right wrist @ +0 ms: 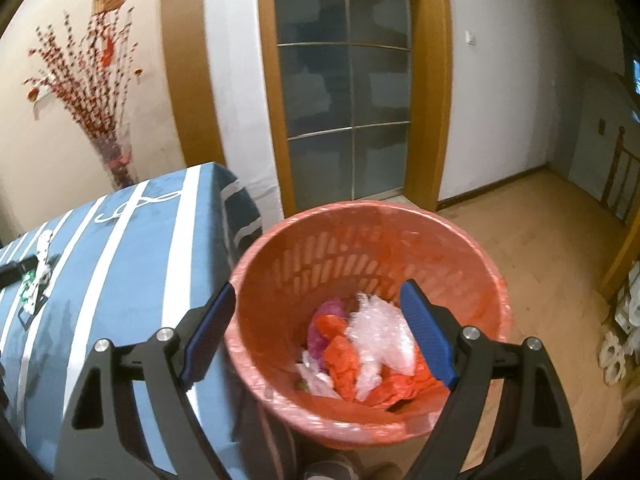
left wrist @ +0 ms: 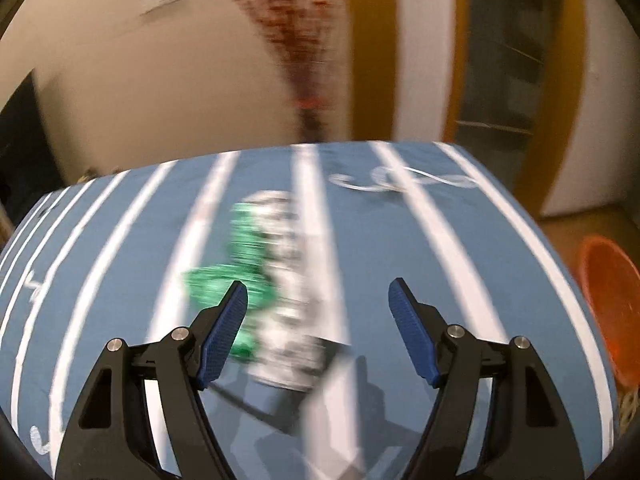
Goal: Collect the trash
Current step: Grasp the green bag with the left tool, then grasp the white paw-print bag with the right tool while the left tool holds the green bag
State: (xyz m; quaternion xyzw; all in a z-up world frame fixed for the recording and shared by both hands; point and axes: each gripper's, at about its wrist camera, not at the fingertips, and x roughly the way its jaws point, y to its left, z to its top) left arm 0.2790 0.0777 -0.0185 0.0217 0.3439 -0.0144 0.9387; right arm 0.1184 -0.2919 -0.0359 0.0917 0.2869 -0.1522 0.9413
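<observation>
Lower frame, left wrist view: the left gripper point(left wrist: 318, 292), black angular plastic arms, silver round screws, ribbed blue finger pads point(left wrist: 224, 336). Right gripper point(right wrist: 318, 294): same build, lower frame.

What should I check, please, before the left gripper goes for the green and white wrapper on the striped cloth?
1. Left gripper open and empty: ok.
2. Green and white wrapper just ahead of the left pads: ok, though blurred.
3. Wrapper between the pads: not ok, it lies left of centre.
4. Right gripper empty above the orange bin: ok.
5. Room left in the bin: ok, trash only covers the bottom.
6. Wrapper's exact shape: cannot tell.
</observation>
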